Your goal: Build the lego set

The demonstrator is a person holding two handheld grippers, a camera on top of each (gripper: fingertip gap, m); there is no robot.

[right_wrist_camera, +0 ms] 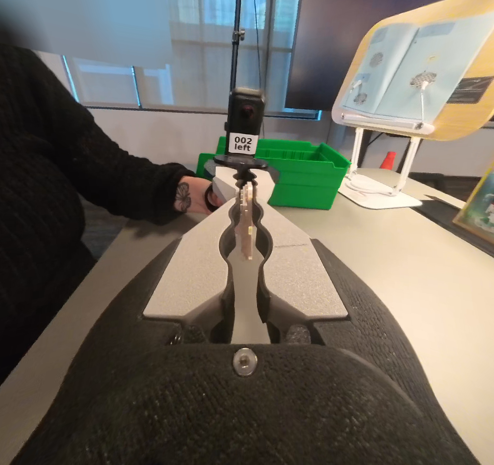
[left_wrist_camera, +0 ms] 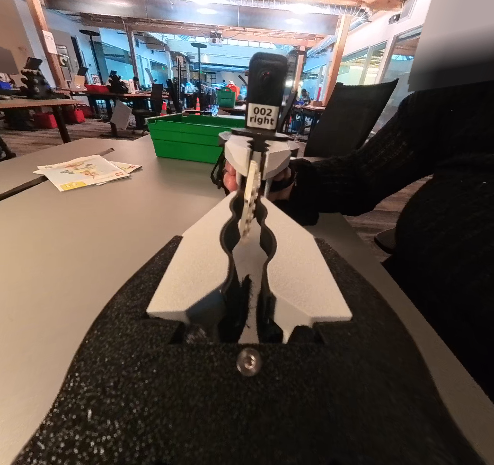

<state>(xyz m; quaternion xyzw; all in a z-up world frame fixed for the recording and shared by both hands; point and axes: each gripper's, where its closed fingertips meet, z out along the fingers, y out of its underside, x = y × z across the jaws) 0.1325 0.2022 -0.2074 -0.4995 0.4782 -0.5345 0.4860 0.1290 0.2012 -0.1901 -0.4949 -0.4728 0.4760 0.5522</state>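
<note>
Two hand-held claws face each other tip to tip above a grey desk (left_wrist_camera: 80, 238), sharing one thin, pale studded Lego plate (left_wrist_camera: 250, 206) held on edge in the air. The left claw (left_wrist_camera: 247, 205) is closed to a narrow gap on one end, the right claw (right_wrist_camera: 244, 206) pinches the other end. A green bin (right_wrist_camera: 302, 182) sits at the desk's far edge. Risk: with such a shallow edge grip, any twist or uneven pull between the claws could likely pop the plate loose onto the desk.
</note>
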